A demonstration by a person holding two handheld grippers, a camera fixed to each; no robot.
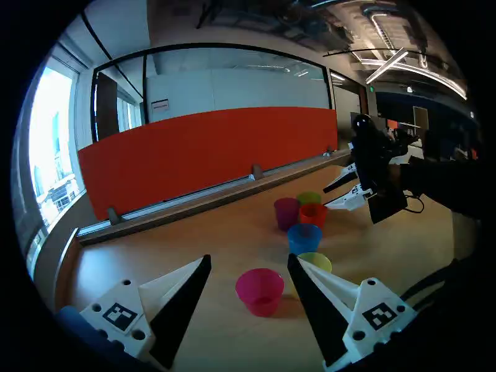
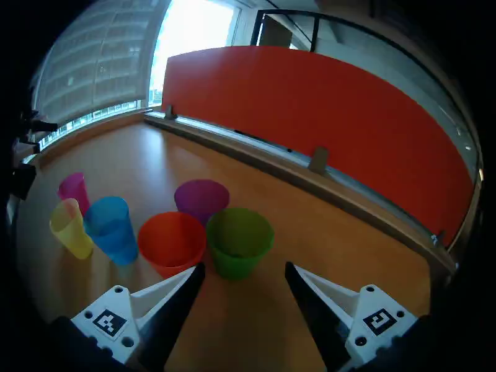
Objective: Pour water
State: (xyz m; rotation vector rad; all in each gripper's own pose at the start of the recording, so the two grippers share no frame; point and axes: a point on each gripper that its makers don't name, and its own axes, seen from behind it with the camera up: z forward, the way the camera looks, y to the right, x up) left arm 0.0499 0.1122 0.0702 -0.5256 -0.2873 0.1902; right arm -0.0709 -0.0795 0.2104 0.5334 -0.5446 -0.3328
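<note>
Several plastic cups stand on a wooden table. In the left gripper view the pink cup is nearest, just ahead of my open left gripper and between its finger lines. Behind it stand the yellow cup, blue cup, orange cup, purple cup and green cup. My right gripper hovers open by the green cup, held by a dark-sleeved hand. In the right gripper view, my right gripper stands open just short of the green cup, with the orange cup to its left.
A red partition with a grey rail runs along the table's far edge. Windows lie beyond the table end. In the right gripper view the purple cup, blue cup, yellow cup and pink cup sit to the left.
</note>
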